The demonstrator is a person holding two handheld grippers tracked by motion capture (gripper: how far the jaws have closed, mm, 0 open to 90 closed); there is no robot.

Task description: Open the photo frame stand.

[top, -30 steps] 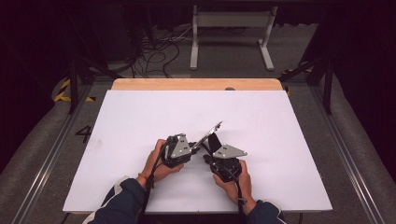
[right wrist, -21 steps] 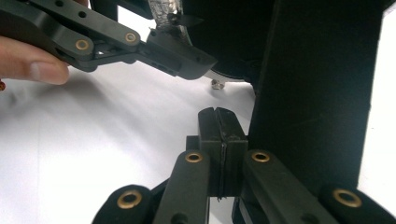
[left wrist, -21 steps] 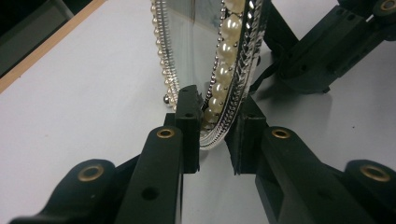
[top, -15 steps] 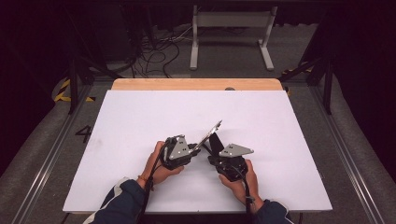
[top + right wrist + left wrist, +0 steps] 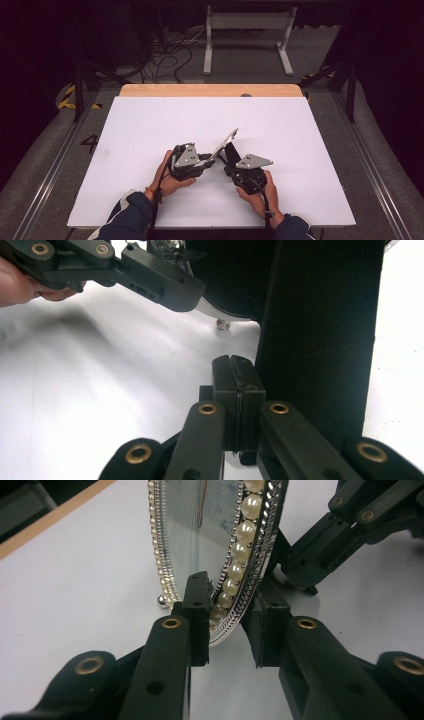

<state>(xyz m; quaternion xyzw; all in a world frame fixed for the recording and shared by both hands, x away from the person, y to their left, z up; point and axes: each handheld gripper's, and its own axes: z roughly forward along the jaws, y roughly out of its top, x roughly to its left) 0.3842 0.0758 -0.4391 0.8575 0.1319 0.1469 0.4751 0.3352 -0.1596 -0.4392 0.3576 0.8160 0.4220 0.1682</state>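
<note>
Left fingers [image 5: 196, 605] have just been opening around the pearl-rimmed frame [image 5: 235, 575], releasing it; right fingers [image 5: 234, 385], pressed together, brace its black stand [image 5: 320, 335] upright on the desk [image 5: 150, 125].

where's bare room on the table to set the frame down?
The far half of the white table, up to the wooden edge strip, is bare, as are the margins outside each hand. It is crowded at near centre: left gripper, pearl-rimmed frame and right gripper sit close together.
</note>
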